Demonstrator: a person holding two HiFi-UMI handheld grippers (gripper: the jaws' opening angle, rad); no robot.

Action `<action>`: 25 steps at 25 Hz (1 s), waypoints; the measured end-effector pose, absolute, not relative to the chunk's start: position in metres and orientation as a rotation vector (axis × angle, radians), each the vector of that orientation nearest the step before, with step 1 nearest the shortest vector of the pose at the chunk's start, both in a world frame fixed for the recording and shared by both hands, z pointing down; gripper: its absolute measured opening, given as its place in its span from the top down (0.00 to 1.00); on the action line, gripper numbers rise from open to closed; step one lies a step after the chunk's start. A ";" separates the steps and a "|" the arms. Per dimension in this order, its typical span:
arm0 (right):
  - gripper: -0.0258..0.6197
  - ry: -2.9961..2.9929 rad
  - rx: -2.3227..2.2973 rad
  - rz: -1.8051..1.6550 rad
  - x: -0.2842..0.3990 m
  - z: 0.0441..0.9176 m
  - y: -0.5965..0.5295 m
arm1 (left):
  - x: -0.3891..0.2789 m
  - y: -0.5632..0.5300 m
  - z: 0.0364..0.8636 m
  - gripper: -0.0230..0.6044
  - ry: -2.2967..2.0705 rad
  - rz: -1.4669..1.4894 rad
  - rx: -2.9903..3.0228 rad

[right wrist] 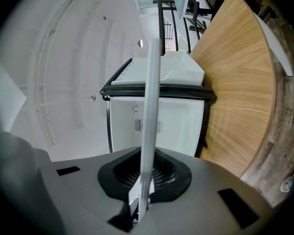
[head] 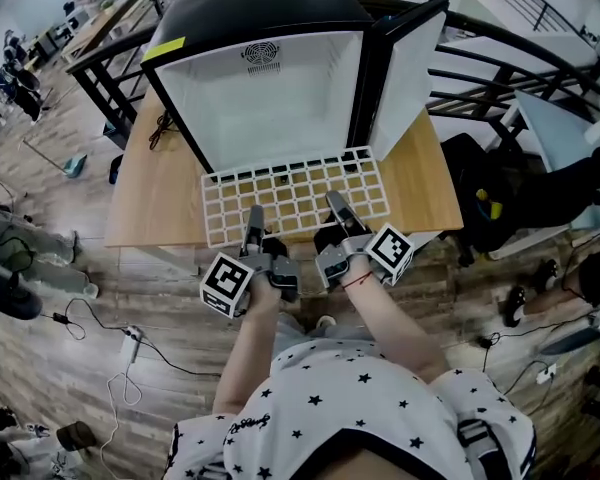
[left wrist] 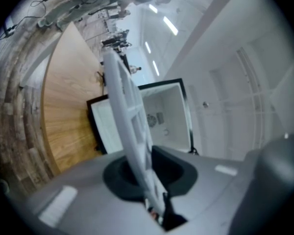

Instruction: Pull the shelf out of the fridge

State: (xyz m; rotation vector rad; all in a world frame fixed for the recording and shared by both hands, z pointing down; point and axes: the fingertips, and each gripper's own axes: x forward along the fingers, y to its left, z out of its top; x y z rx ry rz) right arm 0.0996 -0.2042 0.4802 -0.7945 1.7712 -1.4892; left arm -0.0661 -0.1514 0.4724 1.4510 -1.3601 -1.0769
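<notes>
A white grid shelf [head: 295, 193] hangs level outside the open black mini fridge [head: 270, 78], its far edge at the fridge mouth. My left gripper [head: 252, 218] is shut on the shelf's near edge, left of centre. My right gripper [head: 335, 206] is shut on the same edge, right of centre. In the left gripper view the shelf [left wrist: 130, 116] runs edge-on between the jaws of that gripper [left wrist: 144, 173], with the fridge [left wrist: 166, 116] beyond. In the right gripper view the shelf [right wrist: 149, 121] stands as a thin bar clamped in that gripper [right wrist: 144, 177], in front of the bare white fridge interior [right wrist: 176, 116].
The fridge stands on a wooden table [head: 145, 188]; its door [head: 405, 78] is swung open to the right. A black railing [head: 500, 78] runs behind and to the right. Bags [head: 490, 203] and cables [head: 120, 348] lie on the wood floor around the table.
</notes>
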 end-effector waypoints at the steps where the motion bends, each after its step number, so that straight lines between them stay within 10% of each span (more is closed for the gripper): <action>1: 0.90 1.774 -0.796 -1.488 0.098 0.481 -0.201 | -0.067 -0.149 0.473 0.90 -1.356 -1.074 1.451; 25: 0.90 1.834 -0.799 -1.490 0.094 0.480 -0.197 | -0.072 -0.143 0.474 0.90 -1.340 -1.088 1.435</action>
